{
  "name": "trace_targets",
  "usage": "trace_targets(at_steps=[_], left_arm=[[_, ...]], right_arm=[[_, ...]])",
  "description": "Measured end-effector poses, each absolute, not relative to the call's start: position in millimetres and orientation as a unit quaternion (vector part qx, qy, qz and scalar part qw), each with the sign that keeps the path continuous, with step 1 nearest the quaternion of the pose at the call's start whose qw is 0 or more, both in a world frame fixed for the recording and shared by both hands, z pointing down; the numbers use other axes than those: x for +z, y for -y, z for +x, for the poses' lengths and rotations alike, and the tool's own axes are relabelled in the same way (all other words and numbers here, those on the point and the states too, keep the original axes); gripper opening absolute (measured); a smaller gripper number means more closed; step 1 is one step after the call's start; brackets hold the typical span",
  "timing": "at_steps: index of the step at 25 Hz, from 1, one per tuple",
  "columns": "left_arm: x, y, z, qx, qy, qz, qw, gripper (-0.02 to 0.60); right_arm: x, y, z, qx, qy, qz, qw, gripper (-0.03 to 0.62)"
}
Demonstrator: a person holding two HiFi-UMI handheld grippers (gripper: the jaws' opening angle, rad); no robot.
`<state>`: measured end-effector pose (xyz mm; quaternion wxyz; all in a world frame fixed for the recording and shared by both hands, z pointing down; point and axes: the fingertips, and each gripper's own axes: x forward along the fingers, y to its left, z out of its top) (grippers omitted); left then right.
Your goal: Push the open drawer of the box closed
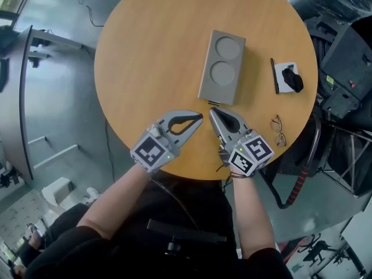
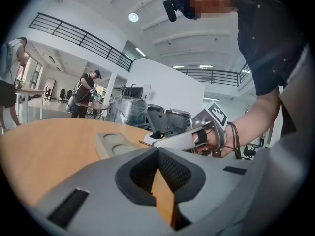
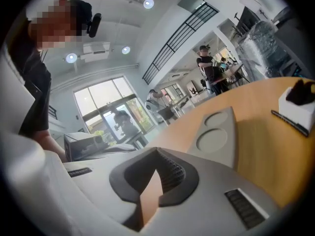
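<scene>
Grey box (image 1: pixel 222 67) faces left gripper (image 1: pixel 200 117) and right gripper (image 1: pixel 211 111), jaws closed; head view alone shows glasses (image 1: pixel 278 131).

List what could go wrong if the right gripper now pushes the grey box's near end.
1. The box stands free on the table, and the left gripper is off it, so a push may slide the whole box away.
2. The right gripper ends in a narrow shut tip; an off-centre push could turn the box toward the pen.
3. The glasses lie near the table's edge beside that gripper; a sideways sweep might knock them off.
</scene>
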<state>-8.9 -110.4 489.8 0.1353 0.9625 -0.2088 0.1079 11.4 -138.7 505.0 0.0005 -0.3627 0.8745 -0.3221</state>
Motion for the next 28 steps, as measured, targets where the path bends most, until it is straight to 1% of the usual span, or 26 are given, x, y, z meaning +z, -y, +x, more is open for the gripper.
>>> trace_targets(at_steps=[5,12,19,28], left_arm=[[424,92,-2,0.083,0.192,0.969,0.132,0.031],[321,60,-2,0.036,0.206,0.971,0.119,0.031],[241,23,-11,0.017,0.203,0.975,0.087,0.031],[149,-29,-9,0.005,0.196,0.980,0.044,0.031]], right_arm=[[421,112,22,-0.254,-0.902,-0.348,0.007,0.017],[313,64,35,-0.185,-0.924,-0.333,0.030,0.017],[233,19,26,-0.125,-0.940,-0.314,0.037,0.017],[133,-34,18,-0.058,-0.959,-0.277,0.020,0.017]])
